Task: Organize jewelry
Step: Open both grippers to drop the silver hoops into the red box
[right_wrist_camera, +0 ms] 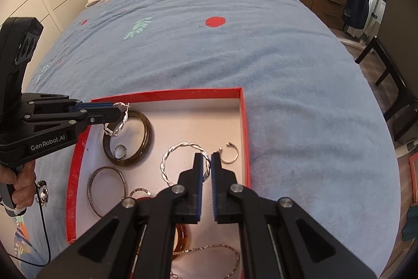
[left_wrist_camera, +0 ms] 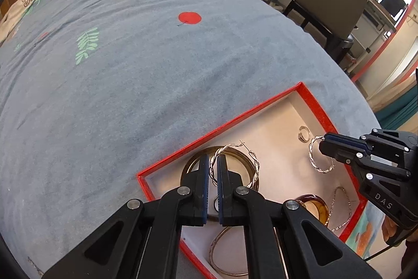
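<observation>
Twisted silver hoop earrings (right_wrist_camera: 183,161) in tongs

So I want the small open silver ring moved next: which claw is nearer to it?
Right. The right claw, shut on a twisted hoop, sits just beside the small open ring. The left claw is across the red box, over the dark bangle.

Black fingers (left_wrist_camera: 201,190) (blue pads, silver screws).

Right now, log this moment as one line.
left gripper: shut on twisted silver hoop | right gripper: shut on matching hoop | both over red box
</observation>
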`<state>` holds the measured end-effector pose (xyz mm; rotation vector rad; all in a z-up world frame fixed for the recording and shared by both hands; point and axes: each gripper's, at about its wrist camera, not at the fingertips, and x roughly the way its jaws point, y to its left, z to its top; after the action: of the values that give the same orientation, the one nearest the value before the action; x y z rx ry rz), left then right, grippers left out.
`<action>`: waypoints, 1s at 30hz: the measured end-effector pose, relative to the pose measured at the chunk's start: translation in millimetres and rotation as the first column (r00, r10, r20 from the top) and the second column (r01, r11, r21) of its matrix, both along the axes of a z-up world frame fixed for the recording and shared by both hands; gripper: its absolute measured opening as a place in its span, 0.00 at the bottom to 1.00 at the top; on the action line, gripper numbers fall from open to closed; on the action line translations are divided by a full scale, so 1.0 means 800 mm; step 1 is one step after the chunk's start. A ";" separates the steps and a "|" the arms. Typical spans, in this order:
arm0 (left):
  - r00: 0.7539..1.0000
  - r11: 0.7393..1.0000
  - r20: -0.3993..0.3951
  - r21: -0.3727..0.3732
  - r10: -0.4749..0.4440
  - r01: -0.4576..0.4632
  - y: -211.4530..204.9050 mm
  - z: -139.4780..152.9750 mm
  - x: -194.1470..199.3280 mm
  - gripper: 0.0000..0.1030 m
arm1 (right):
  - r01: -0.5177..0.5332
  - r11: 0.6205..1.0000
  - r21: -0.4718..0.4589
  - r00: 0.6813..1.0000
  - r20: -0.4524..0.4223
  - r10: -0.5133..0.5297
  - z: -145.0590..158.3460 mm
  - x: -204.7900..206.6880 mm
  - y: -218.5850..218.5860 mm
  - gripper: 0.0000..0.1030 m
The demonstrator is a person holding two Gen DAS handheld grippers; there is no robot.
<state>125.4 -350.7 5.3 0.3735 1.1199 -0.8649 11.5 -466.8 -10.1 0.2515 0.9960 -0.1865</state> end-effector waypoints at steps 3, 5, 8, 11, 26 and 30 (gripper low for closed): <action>1.000 1.000 0.000 0.009 -0.001 0.001 -0.001 -0.002 -0.001 0.05 | 0.008 1.000 0.004 1.000 -0.003 -0.008 -0.002 0.000 0.000 0.06; 1.000 1.000 -0.005 0.014 0.003 -0.003 -0.002 -0.004 0.000 0.05 | 0.015 1.000 0.001 1.000 -0.008 -0.015 -0.002 0.000 0.000 0.08; 1.000 1.000 -0.019 0.013 0.010 -0.010 -0.002 -0.005 0.002 0.06 | 0.014 1.000 -0.006 1.000 -0.020 -0.014 -0.003 0.001 0.003 0.08; 0.999 1.000 -0.030 -0.004 0.014 -0.014 0.001 -0.002 0.002 0.06 | 0.019 1.000 -0.001 1.000 -0.016 -0.019 -0.001 -0.001 0.003 0.08; 0.992 0.989 0.050 -0.100 0.117 -0.112 0.105 0.098 -0.014 0.12 | 0.025 0.999 -0.036 0.997 0.080 -0.022 0.087 -0.037 0.038 0.08; 0.983 0.983 0.086 -0.103 0.161 -0.152 0.164 0.125 -0.025 0.12 | -0.001 0.999 -0.055 0.993 0.120 0.008 0.124 -0.048 0.073 0.08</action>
<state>105.3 -219.3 105.5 0.2405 1.0022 -0.7514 -27.2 -408.1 89.4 0.2083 0.8706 -0.1918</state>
